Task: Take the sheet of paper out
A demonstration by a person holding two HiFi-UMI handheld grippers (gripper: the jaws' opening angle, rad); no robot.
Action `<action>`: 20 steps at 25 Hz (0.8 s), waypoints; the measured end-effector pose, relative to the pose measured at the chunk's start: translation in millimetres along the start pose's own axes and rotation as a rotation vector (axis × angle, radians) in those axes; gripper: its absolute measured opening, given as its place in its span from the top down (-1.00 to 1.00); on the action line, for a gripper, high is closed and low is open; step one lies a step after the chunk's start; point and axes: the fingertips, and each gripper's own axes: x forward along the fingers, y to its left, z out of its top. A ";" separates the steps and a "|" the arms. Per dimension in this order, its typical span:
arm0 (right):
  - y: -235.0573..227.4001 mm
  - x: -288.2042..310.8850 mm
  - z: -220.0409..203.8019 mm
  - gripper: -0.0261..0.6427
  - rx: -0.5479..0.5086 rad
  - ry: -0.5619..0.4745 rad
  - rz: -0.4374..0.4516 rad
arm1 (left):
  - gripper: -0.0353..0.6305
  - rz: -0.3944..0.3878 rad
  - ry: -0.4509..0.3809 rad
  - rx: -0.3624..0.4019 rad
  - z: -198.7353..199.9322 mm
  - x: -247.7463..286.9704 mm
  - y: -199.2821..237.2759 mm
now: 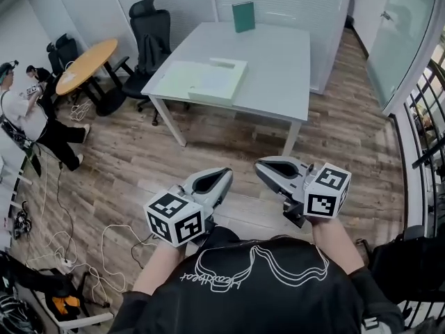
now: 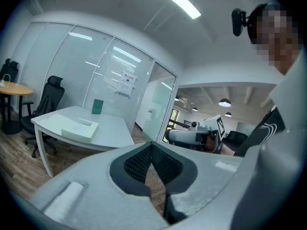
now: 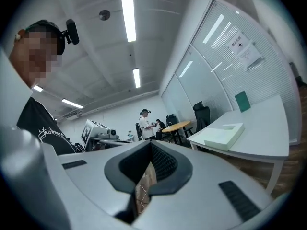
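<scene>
A flat white box [image 1: 208,81] lies on the grey table [image 1: 285,68], far ahead of me, with a pale sheet resting in its top. The same box shows in the left gripper view [image 2: 79,128] and in the right gripper view [image 3: 224,134]. A green folder [image 1: 243,16] stands upright at the table's far edge. My left gripper [image 1: 224,178] and right gripper [image 1: 261,165] hang close to my chest above the wooden floor, well short of the table. Both are shut with nothing between the jaws [image 2: 152,143] [image 3: 151,143].
Black office chairs [image 1: 149,33] and a round wooden table [image 1: 87,65] stand left of the grey table. People [image 1: 28,110] are at the far left. Cables [image 1: 83,249] trail over the floor at lower left. A railing [image 1: 427,110] runs along the right.
</scene>
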 end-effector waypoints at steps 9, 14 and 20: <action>-24.1 25.0 2.9 0.90 0.006 -0.007 0.018 | 0.86 0.058 -0.046 -0.054 7.1 -5.9 40.7; -53.2 56.4 6.5 0.90 0.012 0.004 0.017 | 0.86 0.036 -0.008 -0.044 11.9 17.1 77.9; -106.2 97.0 18.7 0.90 0.054 -0.005 -0.033 | 0.86 -0.005 0.033 -0.035 32.0 49.6 135.6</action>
